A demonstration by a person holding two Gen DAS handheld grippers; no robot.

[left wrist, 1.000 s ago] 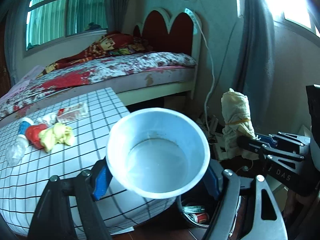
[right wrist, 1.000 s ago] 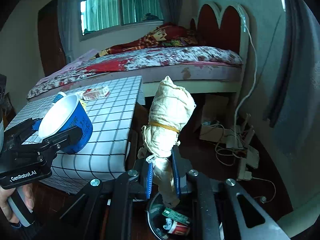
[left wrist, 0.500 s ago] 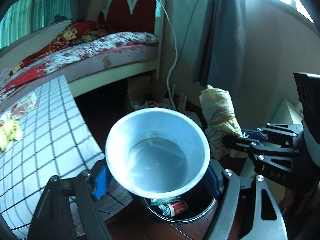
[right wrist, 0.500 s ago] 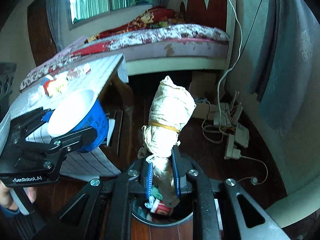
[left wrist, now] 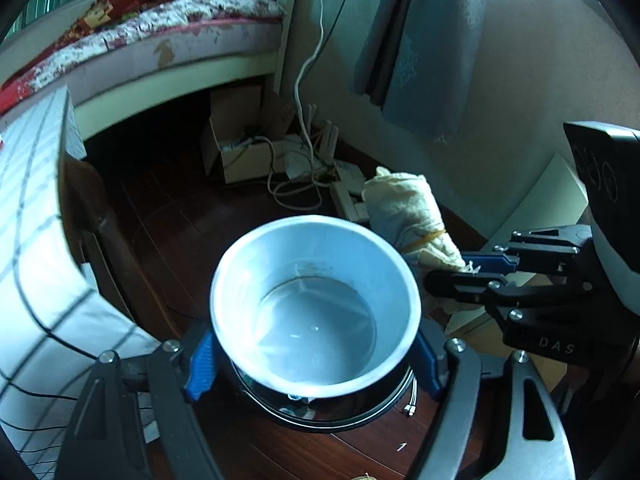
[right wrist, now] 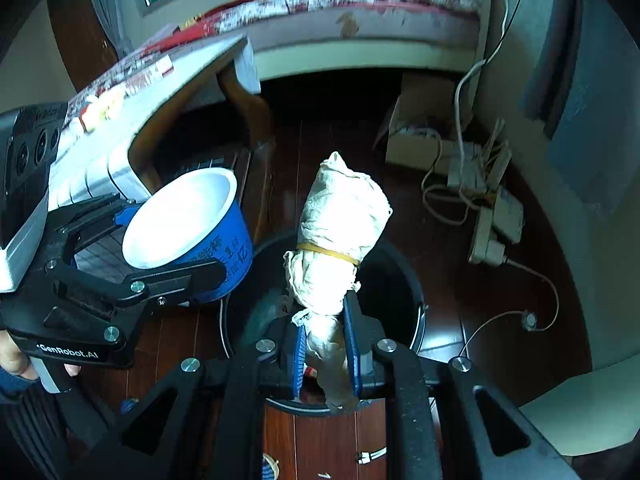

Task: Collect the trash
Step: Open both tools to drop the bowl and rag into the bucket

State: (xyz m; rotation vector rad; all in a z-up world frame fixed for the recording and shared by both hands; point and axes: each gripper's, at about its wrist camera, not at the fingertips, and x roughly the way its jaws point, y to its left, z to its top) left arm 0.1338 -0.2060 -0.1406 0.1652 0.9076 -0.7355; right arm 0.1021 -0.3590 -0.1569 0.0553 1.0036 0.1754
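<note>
Descending together, both grippers have come from table height to just over the bin (right wrist: 404,280) on the floor, so both items look ready for release. The left gripper (left wrist: 316,354) has its fingers spread wide, clamping the cup (left wrist: 314,304), which now covers most of the bin's mouth in the left view. The right gripper (right wrist: 325,354) pinches the tail of the wrapped bundle (right wrist: 340,236) with fingers nearly together, its bulk above the bin's opening. The table (right wrist: 100,160) edge stands near on the left; cables (right wrist: 472,184) lie beyond. Room between cup and bundle is slim.
</note>
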